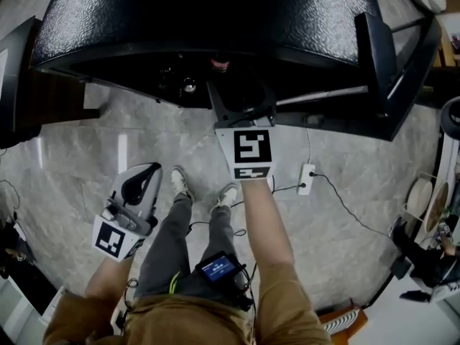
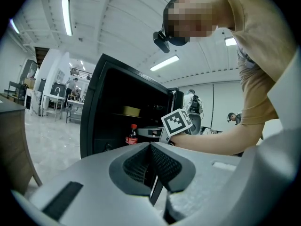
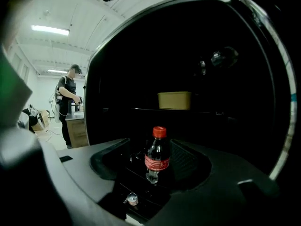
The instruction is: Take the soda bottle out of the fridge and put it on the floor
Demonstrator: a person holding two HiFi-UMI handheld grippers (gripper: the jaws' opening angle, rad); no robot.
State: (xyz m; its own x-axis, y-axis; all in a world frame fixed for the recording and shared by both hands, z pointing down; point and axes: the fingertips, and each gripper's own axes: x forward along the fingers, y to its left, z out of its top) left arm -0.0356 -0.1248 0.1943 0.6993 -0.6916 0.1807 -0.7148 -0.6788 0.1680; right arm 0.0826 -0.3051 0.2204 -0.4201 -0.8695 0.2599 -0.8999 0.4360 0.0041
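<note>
Left gripper (image 1: 146, 172): grey claw pressed together, empty, over the pale marble floor (image 1: 72, 149), outside the black compact fridge (image 1: 215, 13). Clear plastic soda bottle with red cap and label (image 3: 157, 149): upright inside the fridge, below a yellow box (image 3: 174, 100) on the shelf. Right gripper (image 3: 156, 160): claw spread, one jaw either side of the bottle, not pinching it.

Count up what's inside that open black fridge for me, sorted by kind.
Dark plastic soda bottle with red cap: 1
Flat yellow container on the shelf: 1
Small shiny-topped item, too small to identify: 1
Total: 3 visible inside the black fridge
</note>
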